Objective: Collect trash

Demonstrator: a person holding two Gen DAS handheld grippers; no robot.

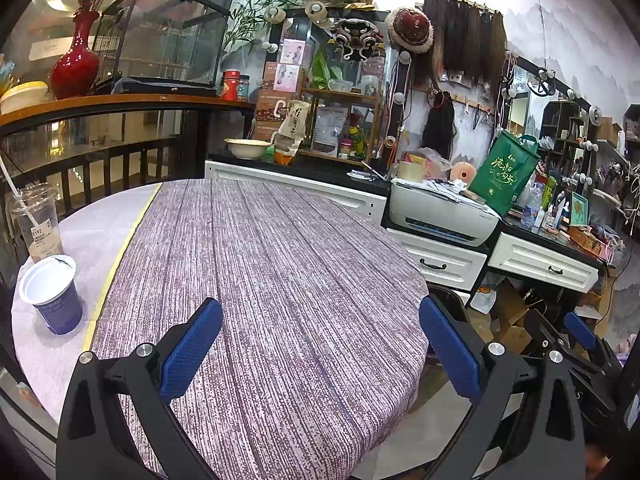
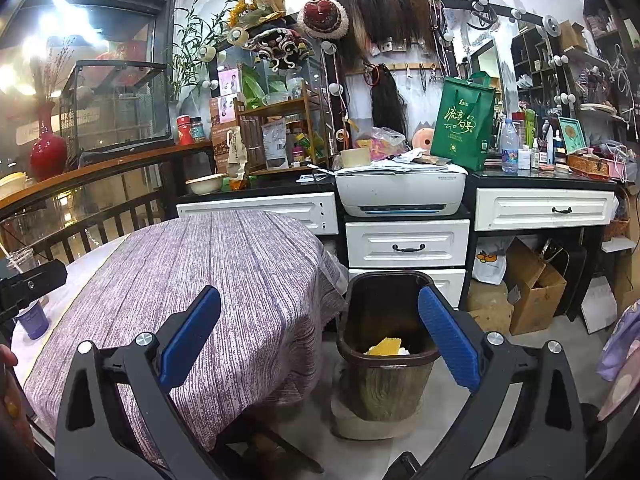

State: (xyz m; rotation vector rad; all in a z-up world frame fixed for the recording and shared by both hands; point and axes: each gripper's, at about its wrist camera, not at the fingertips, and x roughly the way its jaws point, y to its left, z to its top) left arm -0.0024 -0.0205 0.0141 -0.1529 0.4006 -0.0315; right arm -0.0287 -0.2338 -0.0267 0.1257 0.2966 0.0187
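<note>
Navy plastic, with a white inside and a round rim, forms the empty cup that is seen upright at the left edge of the left wrist view, on the pale bare strip of the table beside the yellow border of the cloth. Just behind it a clear tall cup with a straw and a printed label is seen, holding a brownish remainder. In the right wrist view the same navy cup is shown only in part, low at the left edge.

A purple-and-white streaked tablecloth, printed like wood planks, is spread over most of the rounded table. The left gripper is held above it, its blue ribbed pads spread wide with nothing between them.

A brown trash bin with a wood-grain wall is shown only by the right wrist view, on the grey floor at the lower centre, just beside the hanging cloth. Yellow and white scraps are seen inside it. The right gripper is likewise spread wide and empty, its right pad overlapping the bin in the frame.

Behind, white drawers, a white printer, a green bag and a red vase are seen.
</note>
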